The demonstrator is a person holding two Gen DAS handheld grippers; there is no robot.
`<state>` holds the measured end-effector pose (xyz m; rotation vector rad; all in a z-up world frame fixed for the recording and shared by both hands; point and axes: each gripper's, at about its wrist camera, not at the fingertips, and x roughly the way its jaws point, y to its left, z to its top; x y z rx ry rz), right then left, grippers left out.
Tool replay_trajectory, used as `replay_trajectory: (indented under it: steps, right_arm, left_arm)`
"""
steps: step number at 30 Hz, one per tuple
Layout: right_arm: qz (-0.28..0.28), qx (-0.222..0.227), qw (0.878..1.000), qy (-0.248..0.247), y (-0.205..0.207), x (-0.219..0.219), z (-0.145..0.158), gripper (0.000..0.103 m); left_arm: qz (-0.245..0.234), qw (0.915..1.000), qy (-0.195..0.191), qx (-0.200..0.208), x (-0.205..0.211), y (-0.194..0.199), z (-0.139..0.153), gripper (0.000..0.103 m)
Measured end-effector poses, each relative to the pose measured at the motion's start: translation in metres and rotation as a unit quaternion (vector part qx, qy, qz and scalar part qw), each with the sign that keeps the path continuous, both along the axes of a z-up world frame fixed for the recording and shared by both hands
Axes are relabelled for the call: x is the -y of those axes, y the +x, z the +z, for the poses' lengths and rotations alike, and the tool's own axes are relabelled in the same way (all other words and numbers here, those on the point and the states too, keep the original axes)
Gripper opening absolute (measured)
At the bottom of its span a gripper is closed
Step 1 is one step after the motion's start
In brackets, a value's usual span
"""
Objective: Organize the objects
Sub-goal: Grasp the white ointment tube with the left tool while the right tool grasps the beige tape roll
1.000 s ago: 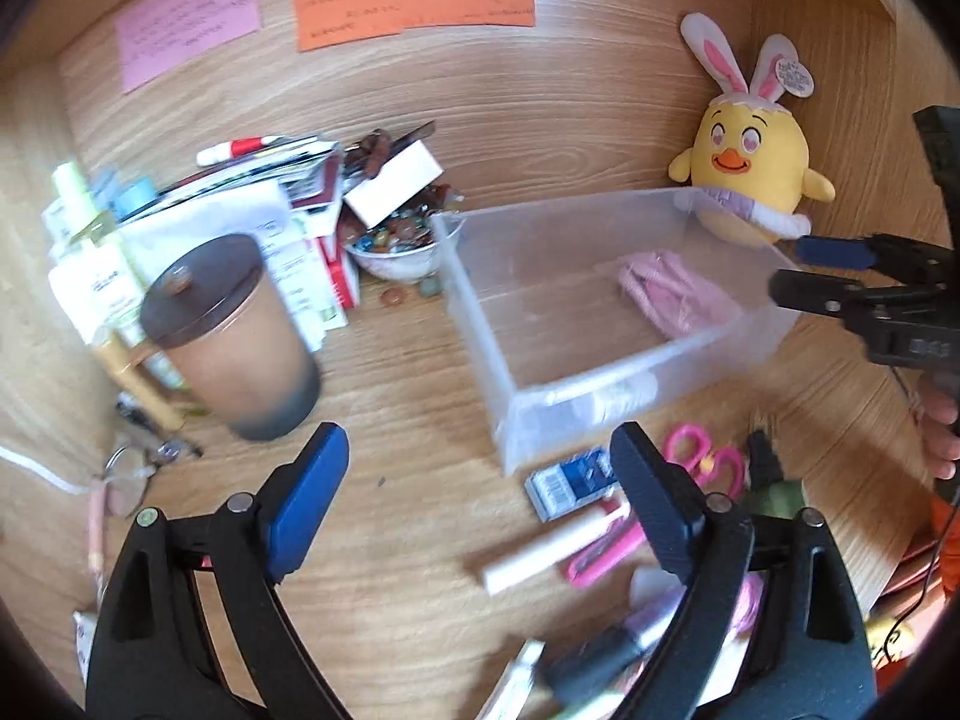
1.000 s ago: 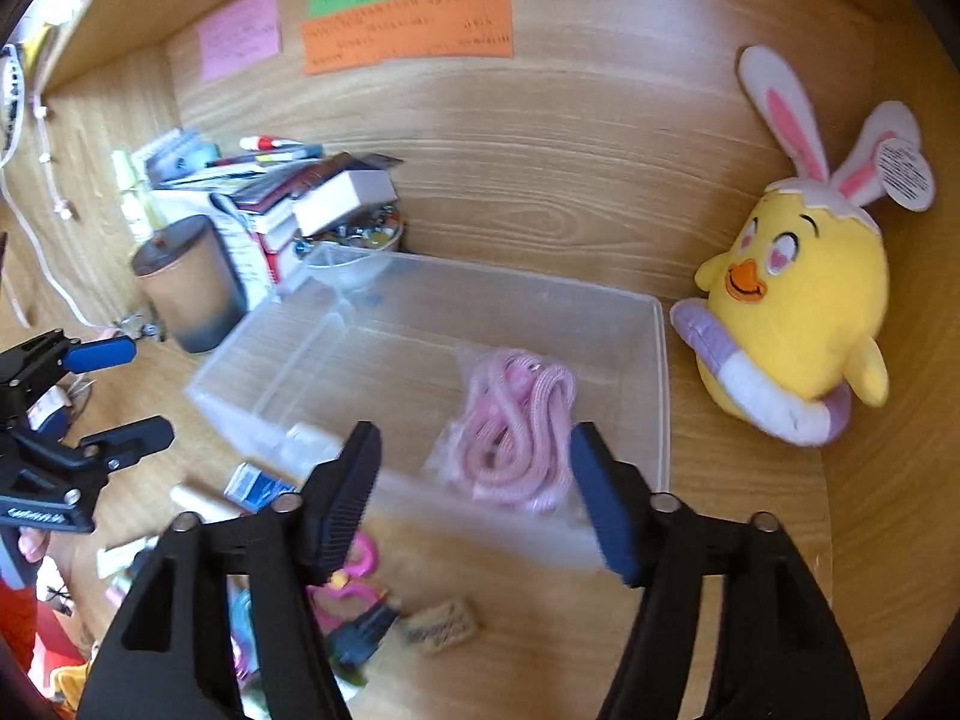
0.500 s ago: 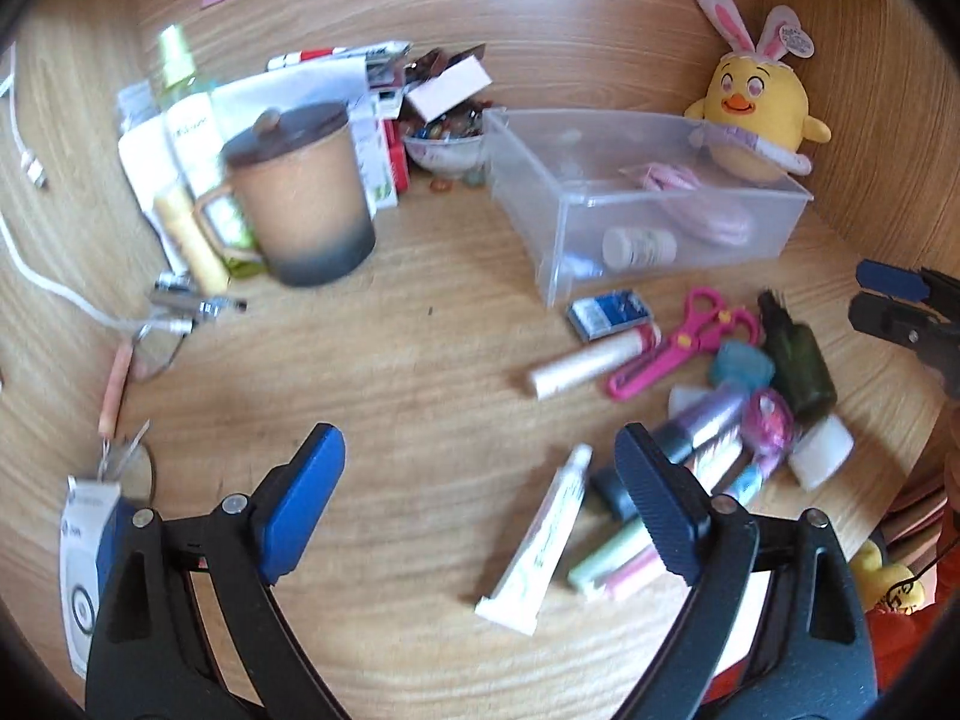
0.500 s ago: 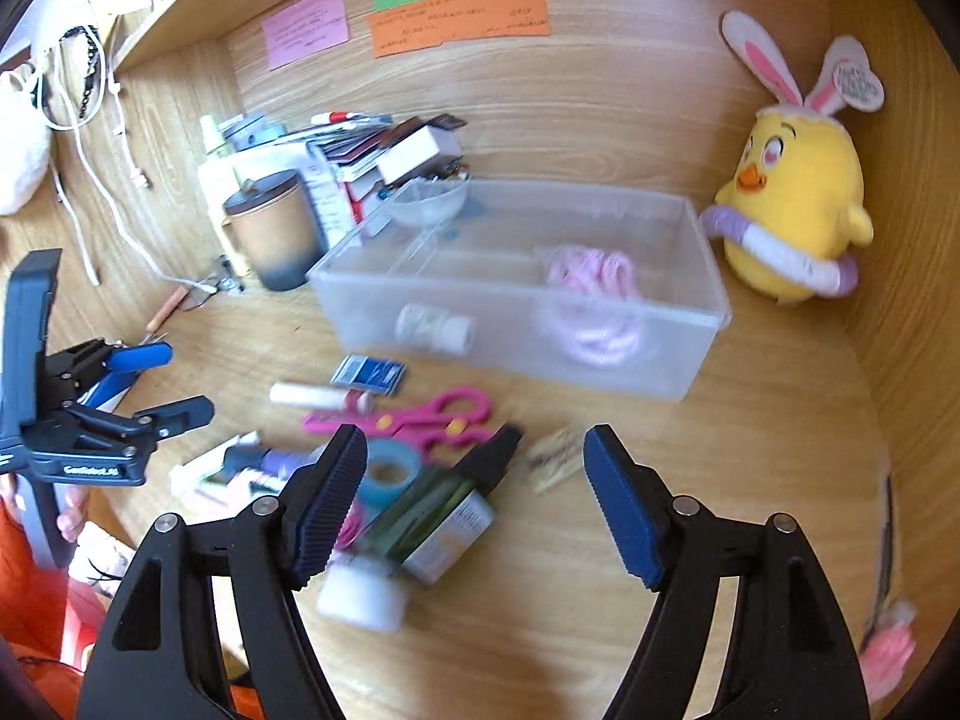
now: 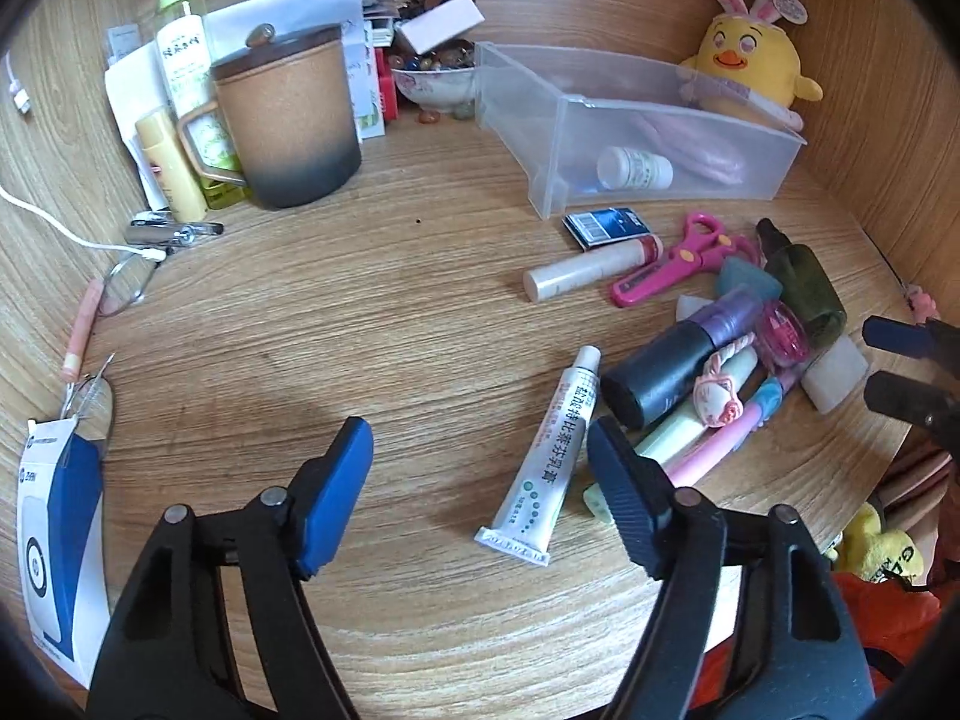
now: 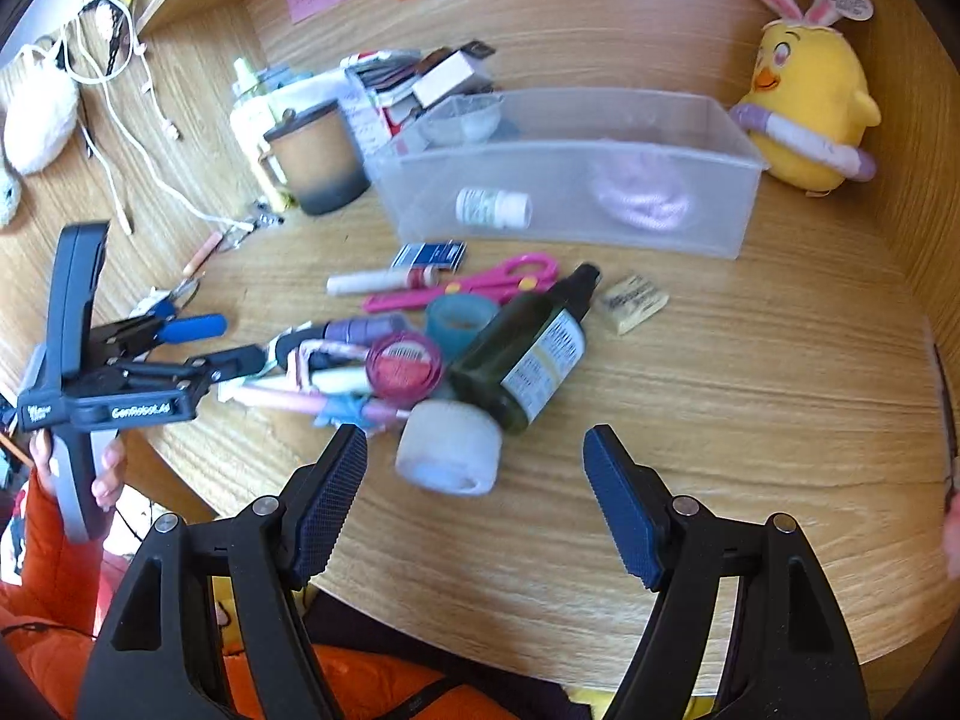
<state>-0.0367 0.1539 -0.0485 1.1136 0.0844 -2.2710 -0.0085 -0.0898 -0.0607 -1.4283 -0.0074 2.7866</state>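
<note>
Left wrist view: the left gripper (image 5: 480, 486) is hovering over the desk (image 5: 360, 324), jaws closing, and nothing is being pressed between them. The white ointment tube (image 5: 549, 456) is lying flat just inside the right-hand finger, its long axis running up and slightly right in the picture, cap toward the clear bin (image 5: 648, 126), crimped end toward the camera. The risk here, I'd say: the jaws are closing along the tube's side, not squarely across it, so a pad could be nudging it into the pile of pens (image 5: 708, 432) instead of catching it. The dark cylinder (image 5: 666, 378) is sitting right beside the cap and could be rolling off if bumped.

Right wrist view: the right gripper (image 6: 474, 480) is standing apart, empty. Between and just beyond its fingers the white jar (image 6: 450, 447) is lying on its side, round face toward the camera, touching the dark green bottle (image 6: 528, 354). That bottle is pointing its nozzle up-right toward the bin, long axis diagonal. A grab at the jar is likely shoving the bottle, and a rounded jar may be slipping out sideways. The bin is already holding a small white bottle (image 6: 495, 208) and a pink bundle (image 6: 642, 195).
</note>
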Motion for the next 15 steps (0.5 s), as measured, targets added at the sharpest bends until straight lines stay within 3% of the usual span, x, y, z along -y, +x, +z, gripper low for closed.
replay_trajectory:
  steps: [4,6,13,15]
  right_arm:
    - [0.01,0.004,1.0,0.007,0.0,0.007,-0.005,0.064]
    - [0.021,0.008,1.0,0.006,0.0,0.01,-0.007,0.053]
    - [0.027,0.016,0.999,0.004,-0.005,0.015,-0.015,0.036]
    - [0.025,0.011,1.0,0.001,-0.005,0.013,-0.014,0.036]
  left_arm:
    - [-0.009,0.9999,-0.003,0.005,-0.008,-0.007,-0.006,0.06]
    - [-0.016,0.9999,-0.003,0.002,-0.011,-0.008,-0.005,0.051]
    - [-0.025,0.9996,-0.011,-0.004,-0.015,-0.01,-0.005,0.016]
    - [-0.022,0.9997,-0.009,-0.006,-0.013,-0.01,-0.005,0.015]
